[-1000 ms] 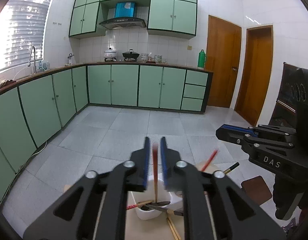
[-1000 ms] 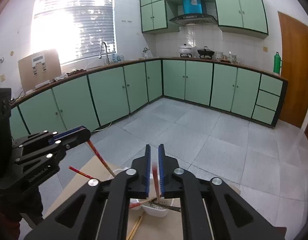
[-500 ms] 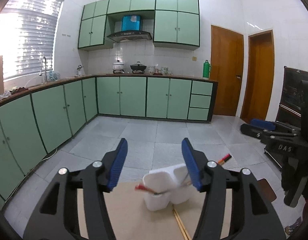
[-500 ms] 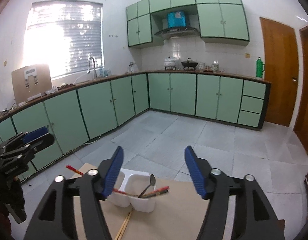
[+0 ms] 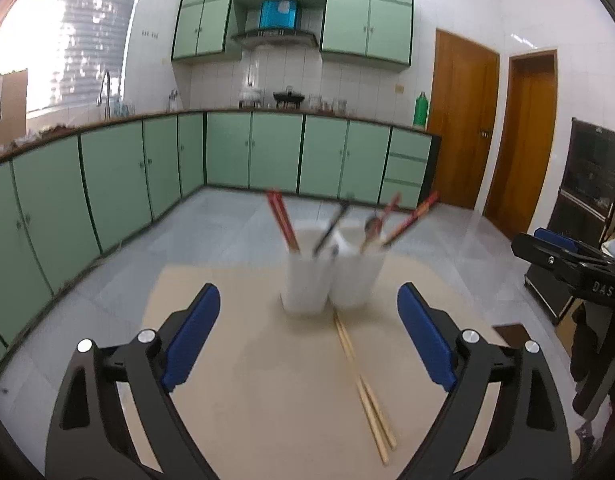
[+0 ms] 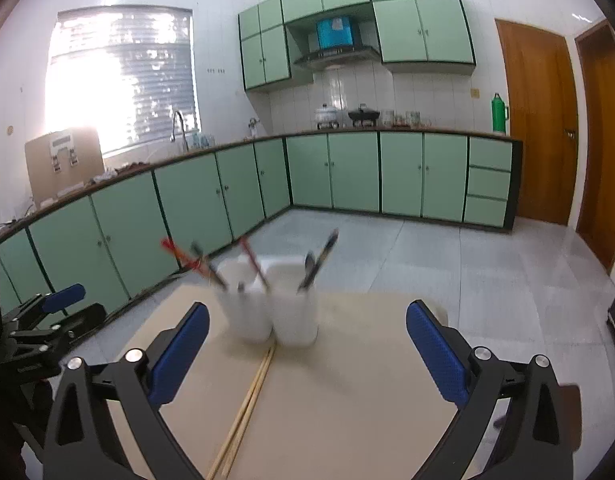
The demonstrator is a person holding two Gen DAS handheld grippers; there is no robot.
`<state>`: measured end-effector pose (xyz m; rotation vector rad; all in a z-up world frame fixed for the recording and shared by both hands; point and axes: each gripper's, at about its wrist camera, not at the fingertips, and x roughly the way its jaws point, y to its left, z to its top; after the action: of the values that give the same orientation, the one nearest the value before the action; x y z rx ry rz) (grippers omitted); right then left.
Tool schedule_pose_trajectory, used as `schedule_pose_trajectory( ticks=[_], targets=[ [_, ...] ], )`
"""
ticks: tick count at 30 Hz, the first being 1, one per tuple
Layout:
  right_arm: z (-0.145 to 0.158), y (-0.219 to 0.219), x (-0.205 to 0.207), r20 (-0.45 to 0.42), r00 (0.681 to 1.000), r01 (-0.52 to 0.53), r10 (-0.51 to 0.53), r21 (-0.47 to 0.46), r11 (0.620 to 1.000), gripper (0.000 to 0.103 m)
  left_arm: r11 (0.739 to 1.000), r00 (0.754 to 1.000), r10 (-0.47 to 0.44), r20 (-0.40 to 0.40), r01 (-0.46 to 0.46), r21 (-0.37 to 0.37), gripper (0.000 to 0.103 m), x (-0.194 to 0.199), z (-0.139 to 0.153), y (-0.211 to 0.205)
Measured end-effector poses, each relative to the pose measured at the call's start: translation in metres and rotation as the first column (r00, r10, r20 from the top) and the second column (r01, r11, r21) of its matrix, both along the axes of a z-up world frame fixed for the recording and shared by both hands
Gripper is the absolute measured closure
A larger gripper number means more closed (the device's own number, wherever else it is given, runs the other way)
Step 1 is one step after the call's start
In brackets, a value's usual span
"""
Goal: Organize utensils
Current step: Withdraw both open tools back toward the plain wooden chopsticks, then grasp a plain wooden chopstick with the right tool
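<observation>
Chopsticks, a pale wooden pair (image 5: 365,388), lay flat on the beige tabletop (image 5: 235,364) in the left wrist view, ahead of my left gripper (image 5: 307,340) and slightly toward its right finger. My left gripper was spread wide and held nothing. Their long axis ran almost straight away from me, the far tips touching or nearly touching the foot of the white two-compartment plastic holder (image 5: 331,280) directly ahead. Red chopsticks (image 5: 281,220) and dark-handled utensils leaned out of its compartments, blurred. My right gripper (image 5: 563,256) showed off to the right, well apart from the pair.

In the right wrist view, my right gripper (image 6: 307,348) was likewise wide open and empty. The same wooden pair (image 6: 247,408) lay ahead and nearer its left finger, again pointing lengthwise at the holder (image 6: 273,312). My left gripper (image 6: 47,316) sat at the left edge.

I judged both grippers about equally near. Either would need to turn its fingers across the sticks' length to pinch them.
</observation>
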<state>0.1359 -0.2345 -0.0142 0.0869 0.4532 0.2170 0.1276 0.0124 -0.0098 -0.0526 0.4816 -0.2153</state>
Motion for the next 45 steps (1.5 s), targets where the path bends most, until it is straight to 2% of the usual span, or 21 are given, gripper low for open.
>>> schedule_pose_trajectory(
  ticks=[6, 11, 16, 20, 28, 33, 45],
  targets=[
    [-0.053, 0.015, -0.021, -0.108, 0.994, -0.006, 0.007, 0.007, 1.000, 0.006, 0.999, 0.993, 0.019, -0.116, -0.016, 0.029, 0.015, -0.014, -0.051, 0.003],
    [-0.087, 0.027, -0.029, -0.178, 0.984, 0.011, -0.016, -0.027, 1.000, 0.006, 0.997, 0.977, 0.042, -0.210, -0.028, 0.070, 0.015, -0.020, -0.092, 0.009],
    [-0.111, 0.041, -0.034, -0.239, 0.971, 0.008, -0.014, -0.027, 1.000, 0.007, 0.994, 0.959, 0.067, -0.275, -0.041, 0.100, 0.015, -0.021, -0.117, 0.011],
    [-0.124, 0.053, -0.033, -0.284, 0.959, -0.004, -0.008, -0.041, 0.999, 0.012, 0.992, 0.942, 0.079, -0.325, -0.042, 0.120, 0.015, -0.023, -0.132, 0.013],
    [-0.143, 0.079, -0.032, -0.355, 0.934, -0.055, 0.027, -0.068, 0.996, 0.036, 0.990, 0.923, 0.100, -0.371, -0.056, 0.129, 0.015, -0.027, -0.145, 0.021],
    [-0.151, 0.088, -0.032, -0.381, 0.924, -0.075, 0.040, -0.077, 0.994, 0.050, 0.991, 0.921, 0.106, -0.376, -0.065, 0.118, 0.015, -0.027, -0.144, 0.024],
    [-0.153, 0.101, -0.025, -0.395, 0.918, -0.090, 0.044, -0.099, 0.991, 0.067, 0.992, 0.917, 0.108, -0.383, -0.073, 0.104, 0.015, -0.025, -0.145, 0.024]
  ],
)
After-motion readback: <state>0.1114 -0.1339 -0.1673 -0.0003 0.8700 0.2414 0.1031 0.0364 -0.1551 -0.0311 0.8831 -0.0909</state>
